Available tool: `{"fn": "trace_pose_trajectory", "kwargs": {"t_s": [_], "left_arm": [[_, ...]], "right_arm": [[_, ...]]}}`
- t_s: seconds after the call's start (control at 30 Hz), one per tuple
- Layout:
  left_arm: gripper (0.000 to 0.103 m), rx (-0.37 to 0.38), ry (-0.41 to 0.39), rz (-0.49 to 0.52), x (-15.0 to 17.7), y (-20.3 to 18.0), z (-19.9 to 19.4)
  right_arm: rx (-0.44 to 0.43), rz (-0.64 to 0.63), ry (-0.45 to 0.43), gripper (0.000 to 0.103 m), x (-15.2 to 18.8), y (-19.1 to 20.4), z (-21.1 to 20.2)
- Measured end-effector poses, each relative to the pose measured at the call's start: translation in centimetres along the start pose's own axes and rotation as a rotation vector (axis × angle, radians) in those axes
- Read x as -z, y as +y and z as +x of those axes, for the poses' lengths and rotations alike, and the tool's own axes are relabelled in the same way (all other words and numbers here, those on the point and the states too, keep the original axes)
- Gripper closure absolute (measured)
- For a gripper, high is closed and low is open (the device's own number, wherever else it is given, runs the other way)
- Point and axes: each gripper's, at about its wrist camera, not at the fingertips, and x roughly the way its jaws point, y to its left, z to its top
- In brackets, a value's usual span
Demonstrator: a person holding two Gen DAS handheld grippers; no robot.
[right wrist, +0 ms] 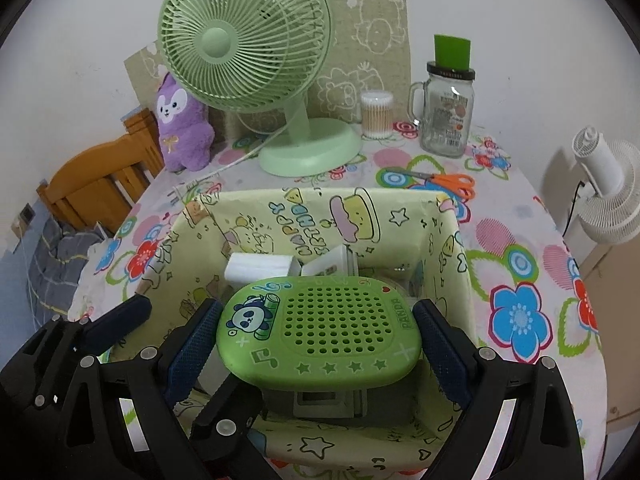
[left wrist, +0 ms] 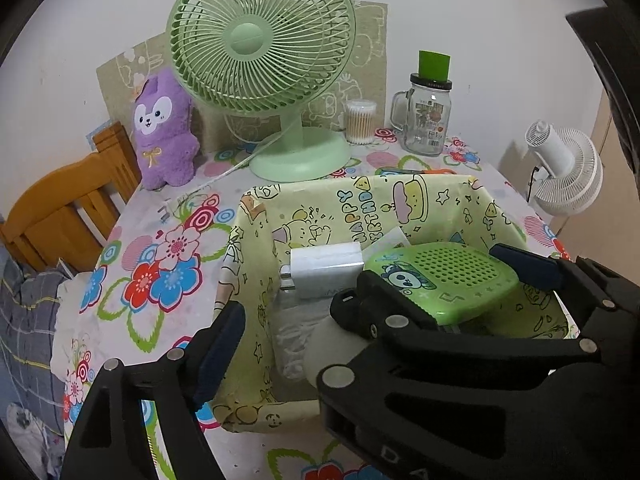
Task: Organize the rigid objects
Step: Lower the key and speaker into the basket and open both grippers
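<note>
The right gripper (right wrist: pixel 318 340) holds the green panda-print speaker (right wrist: pixel 320 332) between its blue pads (right wrist: pixel 440 352), clamped at both sides, just above the yellow birthday-print box (right wrist: pixel 452 248) at the table's centre. A white charger (right wrist: pixel 260 266) lies inside the box at 11 o'clock from the speaker. The left gripper (left wrist: pixel 288 332) hangs at the box's 8 o'clock corner, jaws apart, nothing between them. The green desk fan (right wrist: pixel 244 48) stands at 12 o'clock beyond the box, the orange-handled scissors (right wrist: pixel 452 182) at 1 o'clock.
</note>
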Motion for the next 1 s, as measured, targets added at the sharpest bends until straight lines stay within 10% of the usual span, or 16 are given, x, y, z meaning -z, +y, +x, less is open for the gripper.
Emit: {"fn": "trace_pose_trajectory", "kwargs": {"t_s": [1.0], "left_arm": [[0.014,0.017,-0.029,-0.001,1.8,-0.8,-3.9]], "right_arm": [[0.019,0.006,-0.023,0.006,2.1,0.2,-4.5]]}}
